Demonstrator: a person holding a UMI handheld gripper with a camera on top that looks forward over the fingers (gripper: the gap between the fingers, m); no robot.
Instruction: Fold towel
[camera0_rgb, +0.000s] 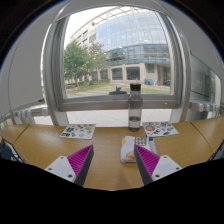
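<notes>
Towel out of view, fingers (78, 160) apart over table (105, 146), bottle (135, 105) beyond, labels unreadable

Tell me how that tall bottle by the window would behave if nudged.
The bottle stands upright, tall and narrow, so a push near its dark cap would likely tip it. Its rounded body would probably roll on the table afterwards. The gripper is open, well short of it.

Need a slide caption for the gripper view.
Open hand-held gripper hovering over wooden table, bottle by window beyond; no towel in view.
</notes>
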